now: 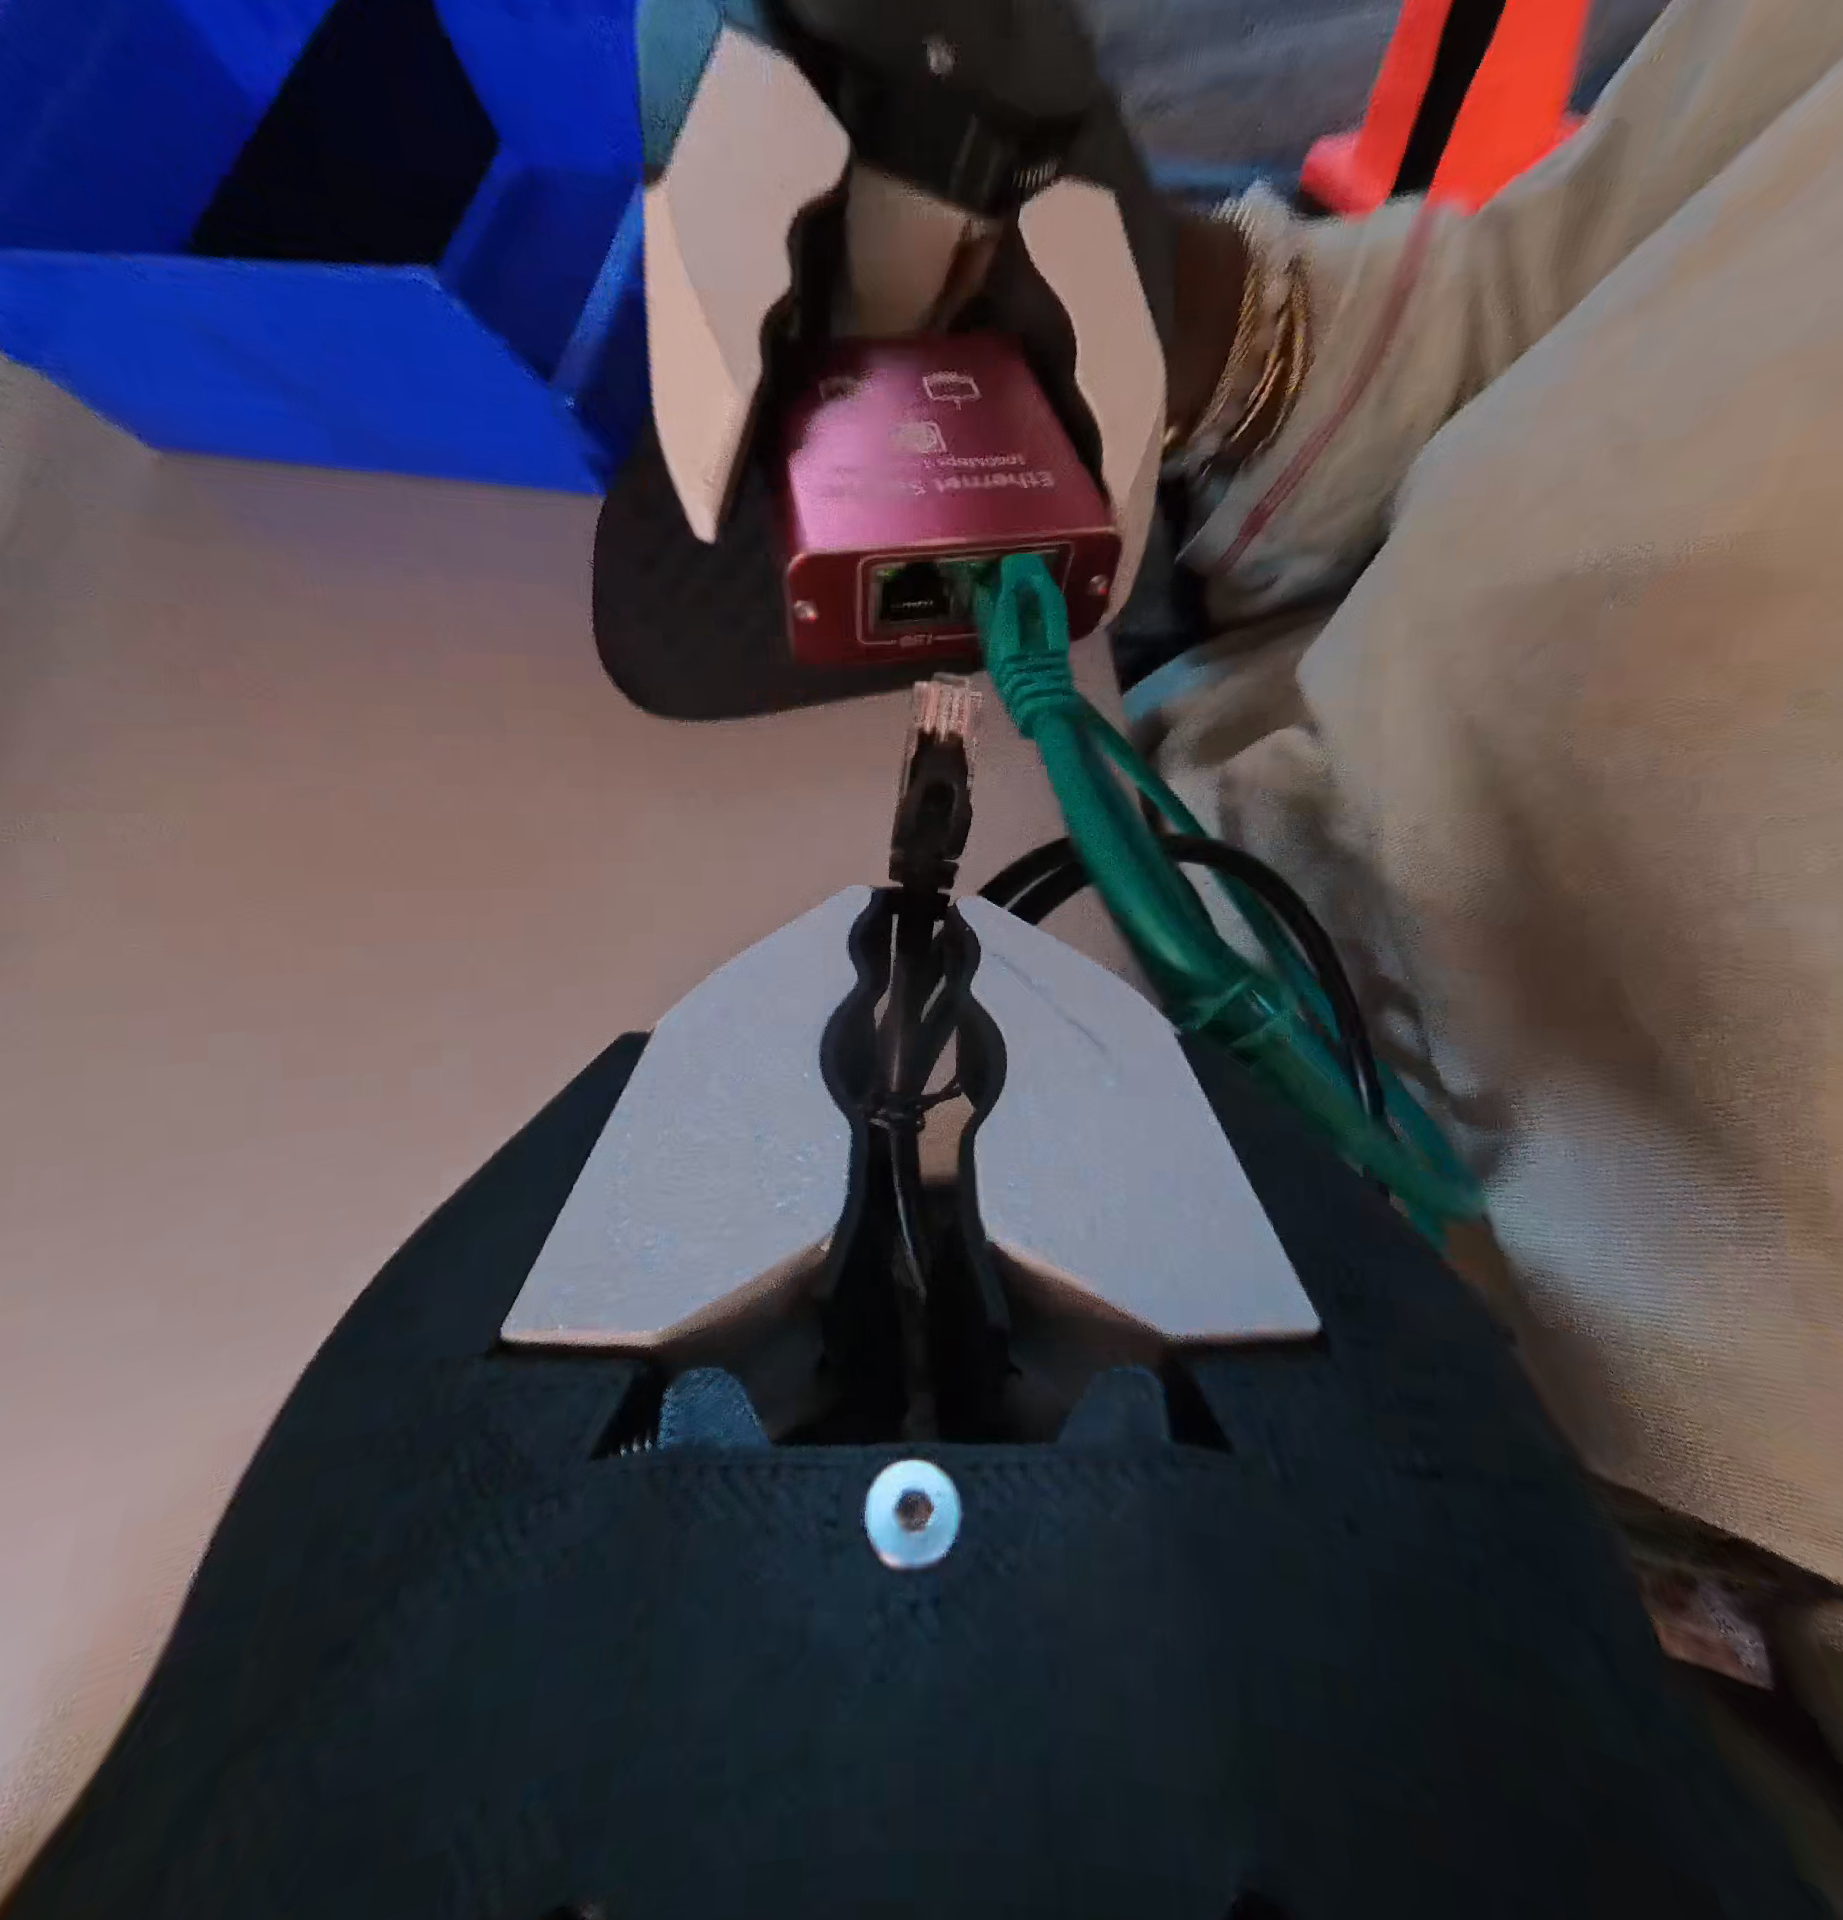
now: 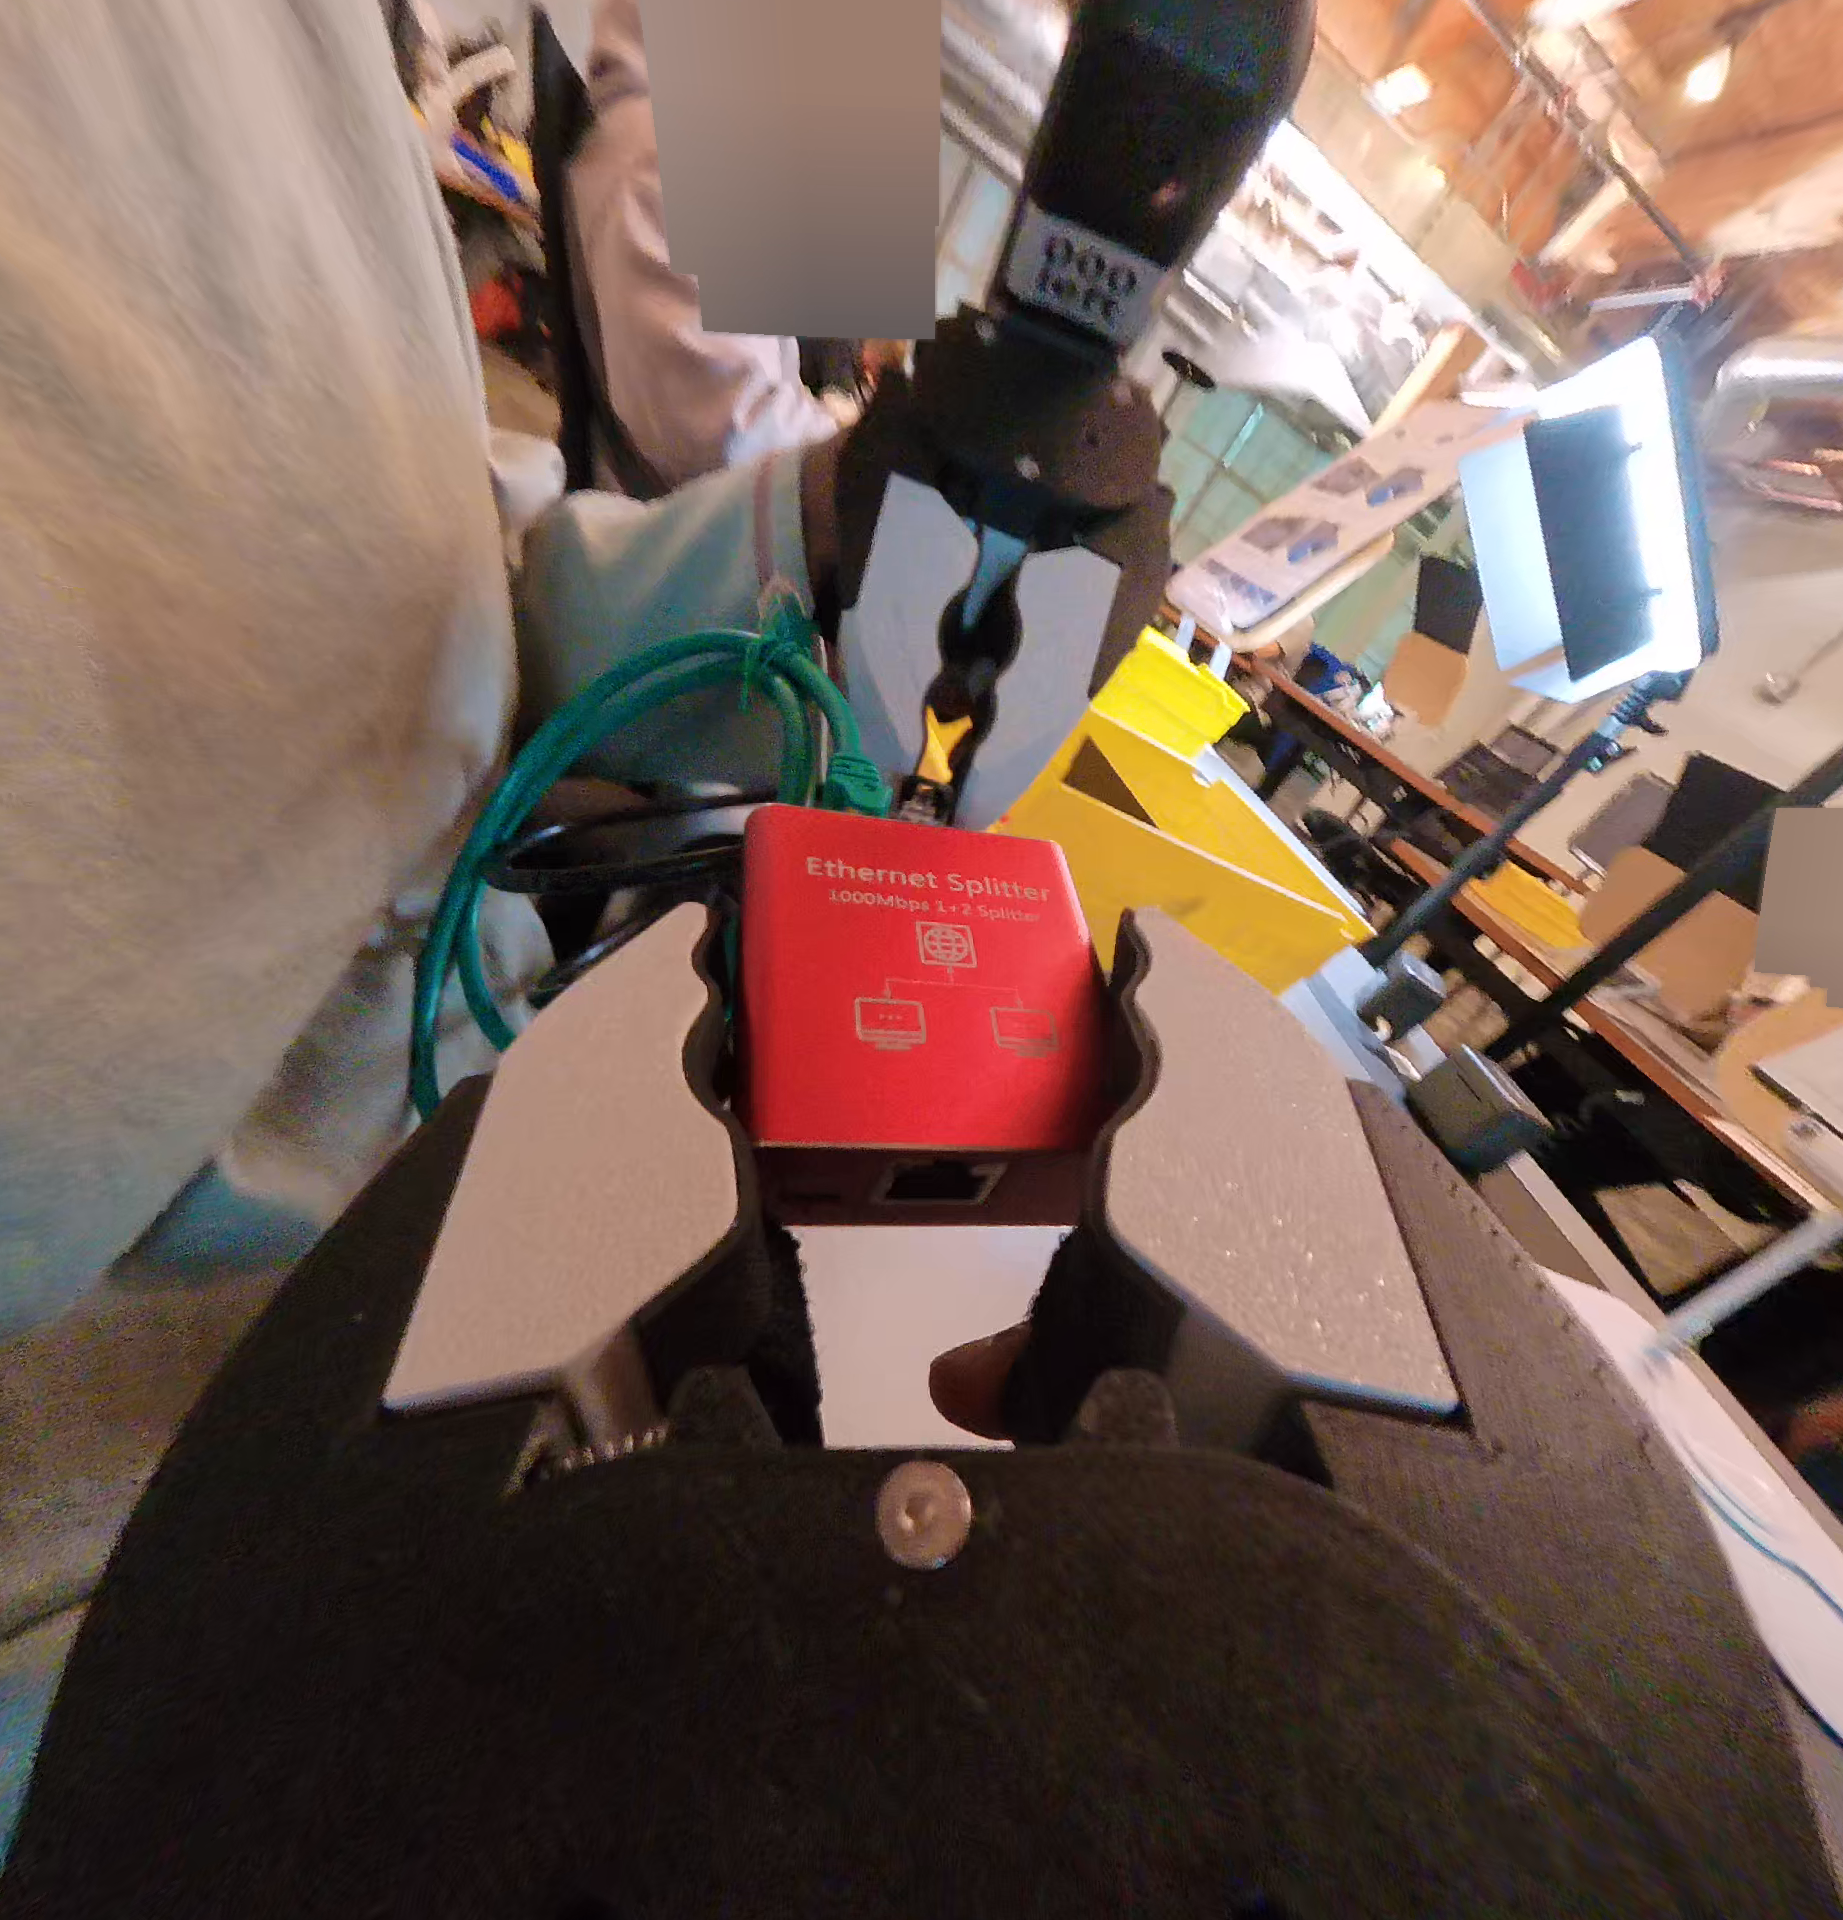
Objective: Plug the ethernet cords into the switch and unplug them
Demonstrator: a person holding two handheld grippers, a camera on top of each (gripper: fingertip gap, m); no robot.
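Observation:
My right gripper (image 2: 917, 925) is shut on the sides of the red switch (image 2: 912, 997) and holds it in the air. It also shows in the left wrist view (image 1: 927, 540), facing me with the switch (image 1: 938, 488). A green ethernet cord (image 1: 1104, 831) is plugged into the switch's right-hand port. The port beside it (image 1: 906, 603) is empty. My left gripper (image 1: 912, 904) is shut on a black ethernet cord (image 1: 927, 800). Its clear plug (image 1: 946, 712) sits just short of the switch, below the empty port. In the right wrist view the left gripper (image 2: 943, 769) is behind the switch.
A blue bin (image 1: 273, 312) stands at the upper left and an orange cone (image 1: 1447, 125) at the upper right. A person's beige clothing (image 1: 1623, 727) fills the right side. Yellow bins (image 2: 1187, 831), a light panel (image 2: 1592, 540) and long tables (image 2: 1519, 883) lie beyond the switch. Across from one pair of fingers to the other is roughly 6 cm.

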